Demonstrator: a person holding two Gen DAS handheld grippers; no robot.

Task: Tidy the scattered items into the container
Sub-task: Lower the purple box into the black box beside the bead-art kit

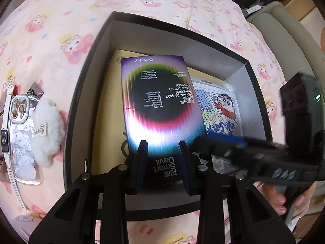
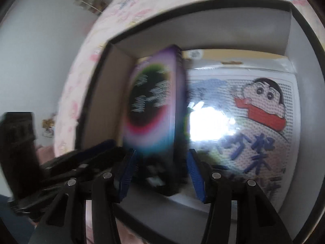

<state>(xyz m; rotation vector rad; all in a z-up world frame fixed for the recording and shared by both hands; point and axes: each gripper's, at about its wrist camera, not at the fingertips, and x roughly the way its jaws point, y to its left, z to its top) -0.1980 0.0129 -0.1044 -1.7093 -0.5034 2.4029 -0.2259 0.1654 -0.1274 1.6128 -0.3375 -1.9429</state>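
Nearest first: the left gripper (image 1: 162, 156) is clamping the dark near end of the screen protector box (image 1: 160, 101), its blue pads pressing the two narrow sides, jaws partly closed to the box's width. The box is slanting away from the gripper over the container (image 1: 87, 65), its far end reaching toward the back wall.

- Screen protector box: flat, stiff card with a glossy printed face. Judged light, but the tempered glass inside is probably fragile, so it is best lowered rather than dropped. The gloss may slide between the pads, so holding across the narrow edges near one end, as now, looks soundest.
- Right gripper (image 2: 160, 168): jaws standing fairly wide on either side of the box's near end; the blur is hiding whether the pads (image 2: 195, 174) are touching it, so contact cannot be told. In the left view it is reaching in from the right, just beside the left gripper.
- Cartoon bead pack (image 1: 221, 109): lying flat on the container floor, just right of and below the box, in a shiny plastic sleeve.
- Tan card sheet (image 1: 113, 101): flat under the box, to the left.

Further left, outside the container on the pink bedcover (image 1: 50, 30), the following are waiting: a fluffy white charm (image 1: 47, 130), a clear phone case (image 1: 22, 138), a white watch (image 1: 6, 134).
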